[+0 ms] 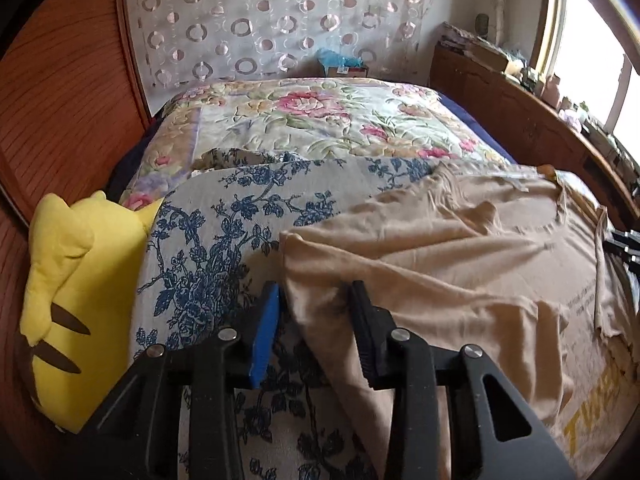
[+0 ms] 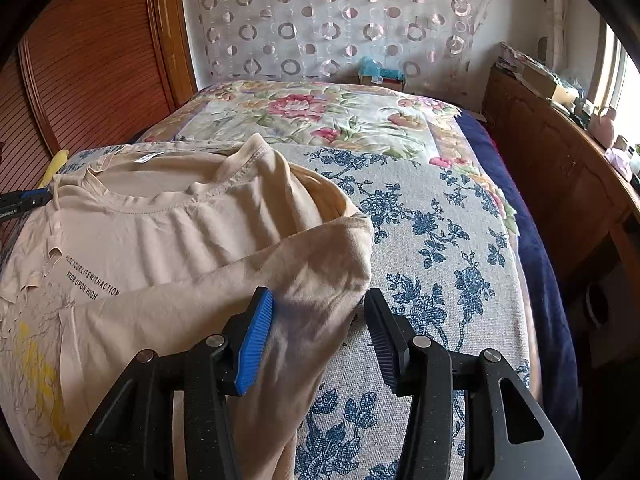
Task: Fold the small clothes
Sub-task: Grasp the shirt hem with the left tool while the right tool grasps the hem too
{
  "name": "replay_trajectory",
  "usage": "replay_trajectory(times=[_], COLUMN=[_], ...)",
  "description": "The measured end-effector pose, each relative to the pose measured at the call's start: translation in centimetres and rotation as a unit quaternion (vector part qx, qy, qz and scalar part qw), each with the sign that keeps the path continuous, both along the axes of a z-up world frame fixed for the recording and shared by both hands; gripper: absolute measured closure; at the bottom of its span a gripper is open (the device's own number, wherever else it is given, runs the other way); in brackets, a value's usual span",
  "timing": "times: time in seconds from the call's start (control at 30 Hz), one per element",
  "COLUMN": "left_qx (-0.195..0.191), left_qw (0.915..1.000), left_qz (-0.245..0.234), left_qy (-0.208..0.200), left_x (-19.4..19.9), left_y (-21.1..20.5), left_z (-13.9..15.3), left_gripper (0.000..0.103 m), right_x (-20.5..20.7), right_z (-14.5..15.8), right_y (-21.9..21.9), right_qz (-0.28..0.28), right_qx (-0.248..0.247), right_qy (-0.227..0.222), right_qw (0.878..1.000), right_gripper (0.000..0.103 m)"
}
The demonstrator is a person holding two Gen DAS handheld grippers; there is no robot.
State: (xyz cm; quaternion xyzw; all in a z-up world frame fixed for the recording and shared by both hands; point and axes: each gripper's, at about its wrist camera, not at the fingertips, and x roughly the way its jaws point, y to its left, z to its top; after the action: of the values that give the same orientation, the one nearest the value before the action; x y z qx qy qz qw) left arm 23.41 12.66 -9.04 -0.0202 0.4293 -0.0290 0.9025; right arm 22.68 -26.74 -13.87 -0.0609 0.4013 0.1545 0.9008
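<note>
A beige T-shirt (image 1: pixel 440 248) with black lettering and a yellow print lies face up on a blue-flowered cloth (image 1: pixel 224 216) on the bed. My left gripper (image 1: pixel 314 288) points down at the shirt's left edge. A fold of the beige fabric (image 1: pixel 320 312) lies between its jaws, which stand apart. In the right wrist view the shirt (image 2: pixel 180 232) has its right sleeve (image 2: pixel 320 264) laid over the chest. My right gripper (image 2: pixel 318 294) straddles that sleeve, open; its blue pad touches the cloth and the black finger stands clear. Each gripper shows at the other view's edge (image 1: pixel 622 244), (image 2: pixel 20 202).
A yellow plush toy (image 1: pixel 72 280) lies at the bed's left edge against a wooden slatted door (image 1: pixel 60 100). A flowered quilt (image 1: pixel 312 116) covers the far half of the bed. A wooden cabinet (image 2: pixel 560 184) with clutter runs along the right under a window.
</note>
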Motion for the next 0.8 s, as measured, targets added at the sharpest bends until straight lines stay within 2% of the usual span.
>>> replay_trajectory(times=[0.17, 0.2, 0.23, 0.33, 0.47, 0.5, 0.53, 0.57, 0.6, 0.67, 0.8], left_qx=[-0.002, -0.002, -0.006, -0.005, -0.008, -0.009, -0.008, -0.007, -0.008, -0.004, -0.017], left_qw=[1.0000, 1.0000, 1.0000, 0.9999, 0.9997, 0.9994, 0.9990, 0.9983, 0.9976, 0.9955, 0.9914], left_qz=[0.003, 0.002, -0.005, -0.012, -0.025, -0.031, -0.039, -0.048, -0.057, -0.072, -0.086], left_qy=[-0.001, -0.002, -0.001, 0.005, -0.003, -0.010, -0.019, -0.031, -0.040, -0.060, -0.097], left_x=[0.5, 0.4, 0.4, 0.3, -0.8, -1.5, -2.4, -3.4, -4.3, -6.6, -11.3], left_y=[0.1, 0.1, 0.1, -0.2, -1.3, -1.7, -2.3, -2.8, -3.2, -4.1, -4.9], left_z=[0.1, 0.0, 0.1, 0.2, 0.9, 1.4, 2.0, 2.6, 3.1, 4.3, 5.8], left_gripper=[0.066, 0.076, 0.093, 0.097, 0.098, 0.098, 0.098, 0.098, 0.098, 0.098, 0.098], right_x=[0.0, 0.1, 0.2, 1.3, 2.9, 3.0, 2.9, 2.8, 2.4, 1.5, -2.5], right_z=[-0.1, -0.1, -0.1, 0.2, 0.3, 0.3, 0.3, 0.4, 0.5, 0.8, 3.2], right_y=[0.1, 0.0, 0.0, 0.0, 0.2, 0.3, 0.4, 0.7, 1.0, 1.3, 1.9], right_qz=[0.000, 0.000, 0.003, 0.035, 0.037, 0.036, 0.041, 0.049, 0.052, 0.064, 0.105], right_qx=[0.000, 0.000, 0.000, -0.003, -0.006, -0.005, 0.000, 0.003, -0.001, -0.002, 0.028], right_qy=[0.000, 0.000, 0.001, 0.011, 0.026, 0.027, 0.027, 0.026, 0.023, 0.017, -0.034], right_qw=[1.000, 1.000, 1.000, 0.999, 0.999, 0.999, 0.999, 0.998, 0.998, 0.998, 0.994], right_gripper=[0.053, 0.053, 0.053, 0.051, 0.052, 0.062, 0.083, 0.092, 0.095, 0.096, 0.097])
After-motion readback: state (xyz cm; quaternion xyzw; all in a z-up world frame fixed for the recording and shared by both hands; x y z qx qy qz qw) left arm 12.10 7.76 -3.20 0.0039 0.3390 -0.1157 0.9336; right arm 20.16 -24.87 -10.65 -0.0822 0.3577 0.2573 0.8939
